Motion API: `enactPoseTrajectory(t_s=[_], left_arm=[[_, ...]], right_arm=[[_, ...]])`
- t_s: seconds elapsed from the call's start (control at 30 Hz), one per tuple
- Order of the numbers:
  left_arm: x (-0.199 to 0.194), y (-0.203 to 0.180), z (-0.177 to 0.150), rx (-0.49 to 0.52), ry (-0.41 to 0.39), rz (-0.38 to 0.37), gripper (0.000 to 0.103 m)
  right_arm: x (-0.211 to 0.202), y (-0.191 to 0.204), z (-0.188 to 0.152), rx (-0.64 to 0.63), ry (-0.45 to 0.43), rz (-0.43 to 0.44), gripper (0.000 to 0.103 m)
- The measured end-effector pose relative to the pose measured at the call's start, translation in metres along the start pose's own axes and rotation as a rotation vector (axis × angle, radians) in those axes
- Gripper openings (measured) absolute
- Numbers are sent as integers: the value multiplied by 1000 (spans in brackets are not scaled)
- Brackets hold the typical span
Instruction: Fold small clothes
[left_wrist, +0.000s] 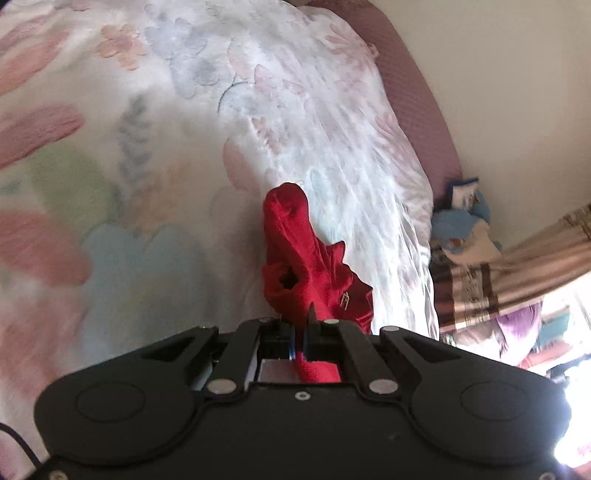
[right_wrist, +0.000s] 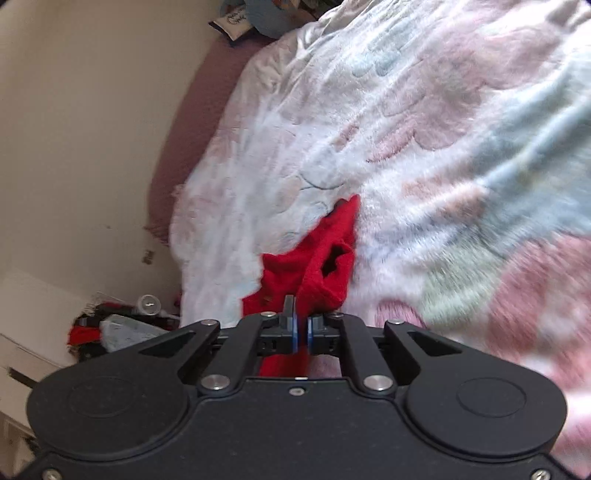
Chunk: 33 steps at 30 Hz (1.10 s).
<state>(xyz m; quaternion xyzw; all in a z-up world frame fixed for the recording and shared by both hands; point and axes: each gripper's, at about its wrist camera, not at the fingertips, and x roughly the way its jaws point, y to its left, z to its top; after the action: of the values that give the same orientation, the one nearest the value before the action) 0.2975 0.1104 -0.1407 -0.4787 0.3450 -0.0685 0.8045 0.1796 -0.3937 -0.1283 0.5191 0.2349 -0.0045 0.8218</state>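
A small red garment (left_wrist: 306, 258) hangs bunched from my left gripper (left_wrist: 301, 325), which is shut on its edge above the bed. The same red garment (right_wrist: 321, 258) shows in the right wrist view, where my right gripper (right_wrist: 302, 325) is shut on another part of it. The cloth droops in folds with a small hole-like opening showing. Both grippers hold it lifted over a fluffy floral blanket (left_wrist: 129, 166), which also shows in the right wrist view (right_wrist: 443, 147).
A mauve mattress edge (left_wrist: 417, 99) and a cream wall (left_wrist: 517, 92) border the bed. A blue and white soft toy (left_wrist: 465, 221) and striped curtain (left_wrist: 517, 269) lie beyond. In the right wrist view a pile of clutter (right_wrist: 118, 325) sits on the floor by a white cabinet (right_wrist: 33, 314).
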Motion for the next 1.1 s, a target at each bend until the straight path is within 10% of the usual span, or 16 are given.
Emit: enactPoseTrajectory(t_s=[0.37, 0.6, 0.87, 1.1], left_arm=[[-18, 94, -48, 30, 147, 112, 18], [-30, 42, 4, 389, 56, 223, 37], [70, 6, 49, 485, -32, 183, 40], [123, 31, 66, 314, -6, 147, 40]], right_arm=[[-36, -107, -39, -3, 99, -144, 4], [-59, -73, -10, -264, 86, -220, 33], [39, -41, 42, -280, 59, -172, 47], [95, -32, 56, -245, 64, -177, 47]])
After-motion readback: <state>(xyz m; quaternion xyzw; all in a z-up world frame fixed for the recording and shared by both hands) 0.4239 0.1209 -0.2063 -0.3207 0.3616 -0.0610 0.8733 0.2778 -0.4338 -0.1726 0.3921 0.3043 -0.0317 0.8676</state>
